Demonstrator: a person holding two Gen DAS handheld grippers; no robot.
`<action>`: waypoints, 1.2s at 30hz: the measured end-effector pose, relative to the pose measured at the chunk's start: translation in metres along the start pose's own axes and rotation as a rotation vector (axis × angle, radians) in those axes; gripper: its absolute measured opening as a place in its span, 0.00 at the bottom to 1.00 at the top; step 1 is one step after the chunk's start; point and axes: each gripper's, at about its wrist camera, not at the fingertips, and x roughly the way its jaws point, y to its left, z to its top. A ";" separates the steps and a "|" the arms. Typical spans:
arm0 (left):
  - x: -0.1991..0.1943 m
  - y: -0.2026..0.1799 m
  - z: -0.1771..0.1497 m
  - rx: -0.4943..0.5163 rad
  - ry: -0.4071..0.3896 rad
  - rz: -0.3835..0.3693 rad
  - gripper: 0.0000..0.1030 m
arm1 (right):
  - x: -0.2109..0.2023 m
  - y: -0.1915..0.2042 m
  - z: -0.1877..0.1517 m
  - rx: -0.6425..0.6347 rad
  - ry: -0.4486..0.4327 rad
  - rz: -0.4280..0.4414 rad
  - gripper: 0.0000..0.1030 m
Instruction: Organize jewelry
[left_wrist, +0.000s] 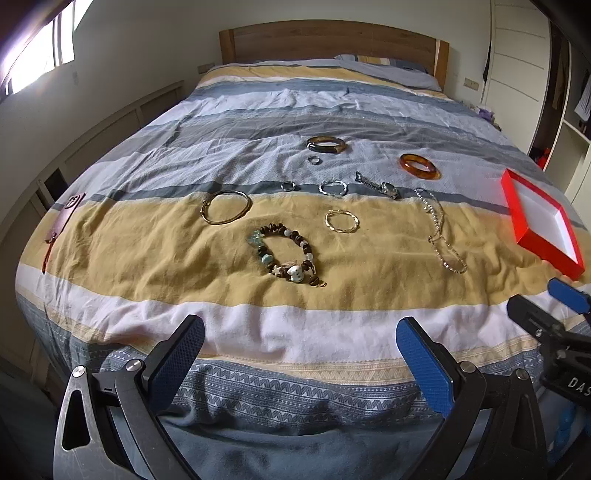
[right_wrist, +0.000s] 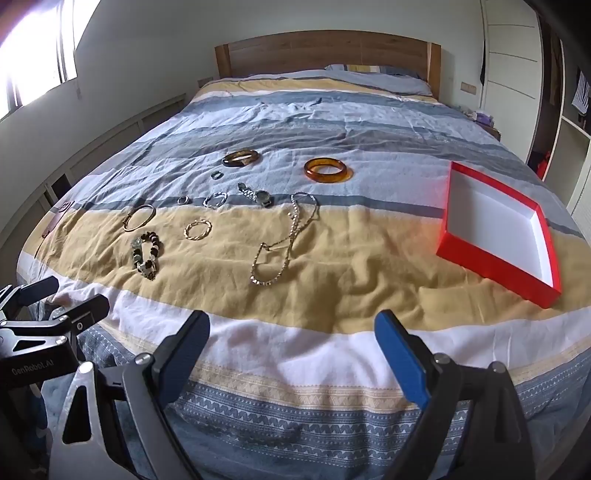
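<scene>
Jewelry lies scattered across the yellow and blue bands of the bedspread (left_wrist: 147, 258), none of it yet in the red box (right_wrist: 495, 258), which sits empty toward the right side of the bed. Both of our tongs hang over the foot of the bed, spread wide with nothing between them: the left tongs (left_wrist: 300, 354) and the right tongs (right_wrist: 291, 350). From the left tongs the beaded bracelet (left_wrist: 286, 254) lies nearest, straight ahead, its oval stretched away from us and slightly rightward; the thin gold bangle (left_wrist: 226, 206) sits beyond it to the left, the twisted gold ring bracelet (left_wrist: 341, 220) beyond to the right. From the right tongs the chain necklace (right_wrist: 284, 240) lies ahead and a little left, its long axis running away from us toward the watch (right_wrist: 256, 195); the box lies ahead and right, closer to this hand. We judge the right hand better placed for the necklace and the amber bangle (right_wrist: 328, 170), the left for the bracelets.
</scene>
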 end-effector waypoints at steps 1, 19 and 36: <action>0.000 0.000 0.000 -0.001 0.000 -0.001 0.99 | 0.001 0.001 0.000 -0.001 0.003 0.001 0.88; 0.007 0.017 0.002 -0.048 -0.003 0.003 0.99 | 0.010 0.010 0.001 -0.017 0.036 -0.032 0.88; 0.015 0.028 0.003 -0.051 -0.024 -0.016 0.99 | 0.017 0.021 0.000 -0.043 0.071 -0.054 0.88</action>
